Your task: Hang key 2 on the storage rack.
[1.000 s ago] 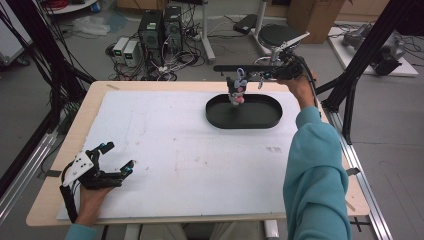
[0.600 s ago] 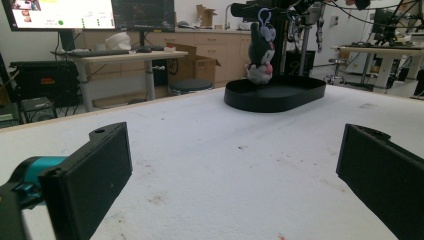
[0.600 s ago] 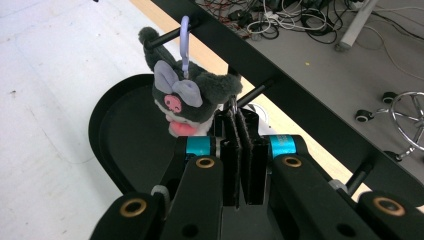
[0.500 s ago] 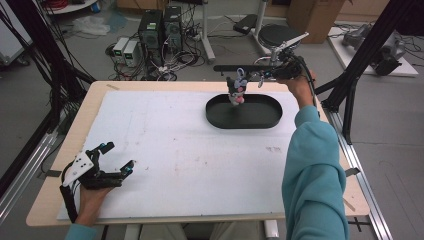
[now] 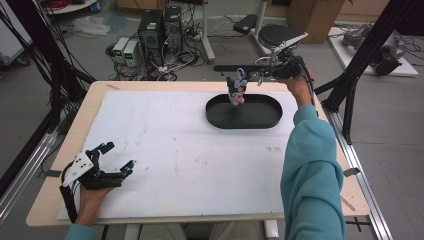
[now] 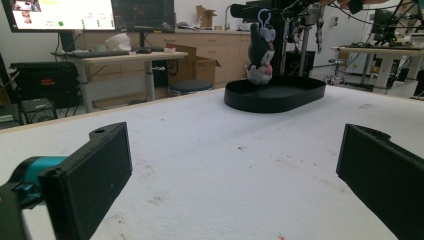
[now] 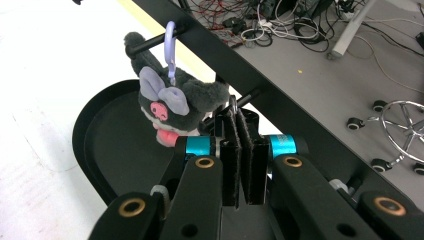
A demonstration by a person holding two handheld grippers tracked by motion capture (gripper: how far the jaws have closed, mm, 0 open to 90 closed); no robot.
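Change noted: none found against the high views of the last second; both hands and the toy are placed as before
Plush toy (image 7: 172, 107): hung by its lilac clip (image 7: 170, 40) from a black peg (image 7: 145, 44) that juts from the black rail (image 7: 280, 100); in the high view the plush toy (image 5: 236, 91) is seen above the far rim of the black oval tray (image 5: 265, 120); whether its underside touches the tray cannot be told
Right hand-held gripper (image 7: 242, 117): jaws closed, pads pressed flat together just beside the toy; a thin dark loop is seen at the pad tips, and what it is cannot be told; the toy's body is not clamped
Right hand-held gripper, high view (image 5: 257, 76): held level at the rail, pointed at the toy
Left hand-held gripper (image 5: 120, 156): jaws wide apart, nothing between them, rested on the white desk (image 5: 175, 150) at its near left corner, well apart from the tray
Meaning for the work: a pause is judged to be in hand; with the clip on the peg, the toy is judged to be carried by the peg, so either the hanging is finished or the unhooking has not yet been started
Risk: the clip could be knocked off the peg if the closed jaws are drawn back carelessly
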